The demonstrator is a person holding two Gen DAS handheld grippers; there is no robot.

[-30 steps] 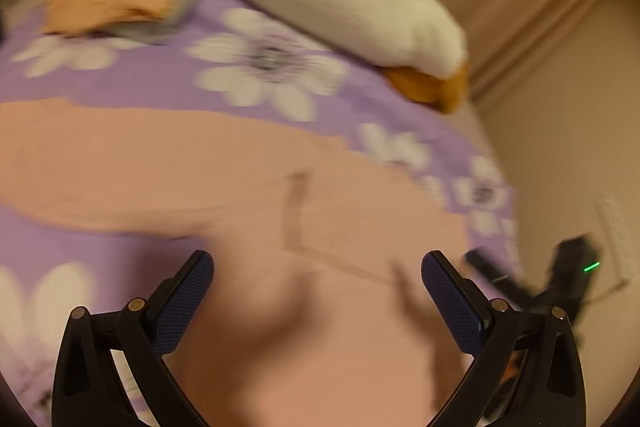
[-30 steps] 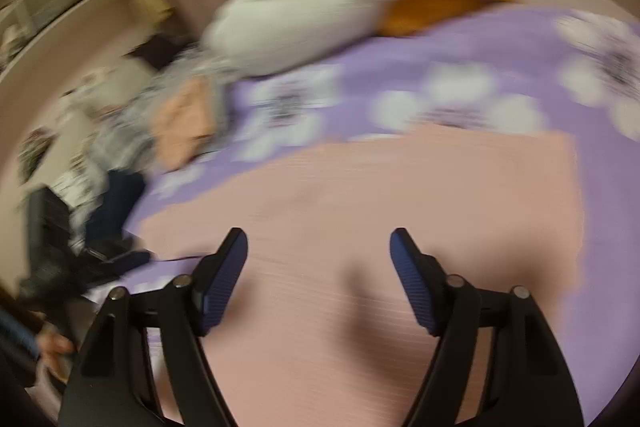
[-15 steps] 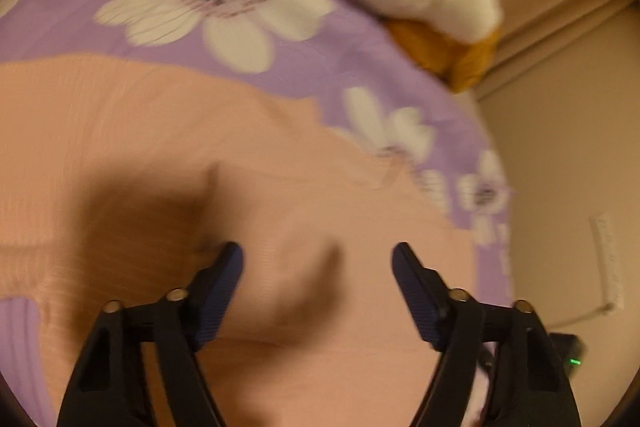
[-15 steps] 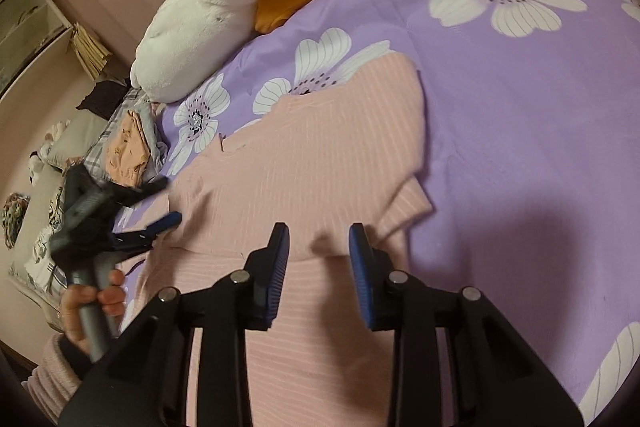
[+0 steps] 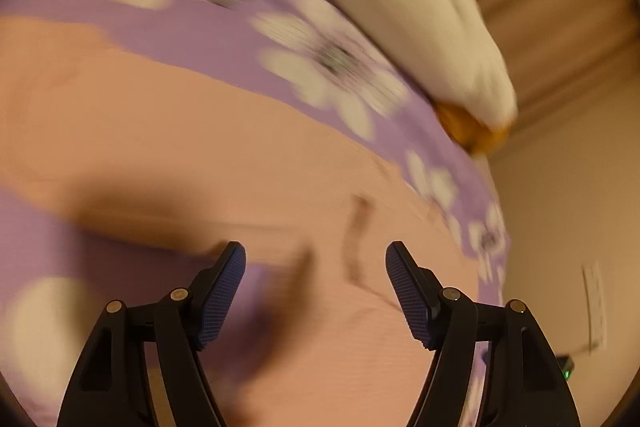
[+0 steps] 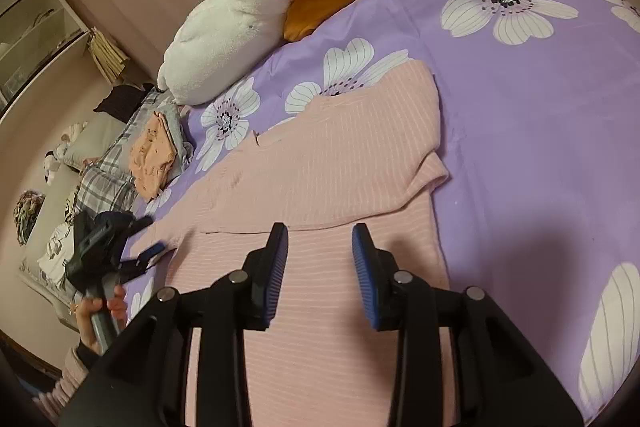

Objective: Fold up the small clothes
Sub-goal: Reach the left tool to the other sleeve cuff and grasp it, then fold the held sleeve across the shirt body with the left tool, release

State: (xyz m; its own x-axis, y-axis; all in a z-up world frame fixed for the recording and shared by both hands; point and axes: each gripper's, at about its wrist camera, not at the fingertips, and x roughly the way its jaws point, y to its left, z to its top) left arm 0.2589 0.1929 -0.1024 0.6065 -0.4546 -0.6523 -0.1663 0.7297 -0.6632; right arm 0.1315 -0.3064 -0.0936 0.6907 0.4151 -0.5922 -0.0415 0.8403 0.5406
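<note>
The pink ribbed knit top is lying half-folded along the near edge of the purple flowered bedspread. The right gripper and left gripper, jaws just reopening, are hovering spread and empty. A shallow pinch could drag the fold askew.

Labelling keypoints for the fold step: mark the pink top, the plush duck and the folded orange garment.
pink top [image 6: 320,171]: right wrist view, on the ribbed folded-over upper layer.
plush duck [image 6: 224,39]: right wrist view, on its white body.
folded orange garment [image 6: 154,151]: right wrist view, on its top face.
</note>
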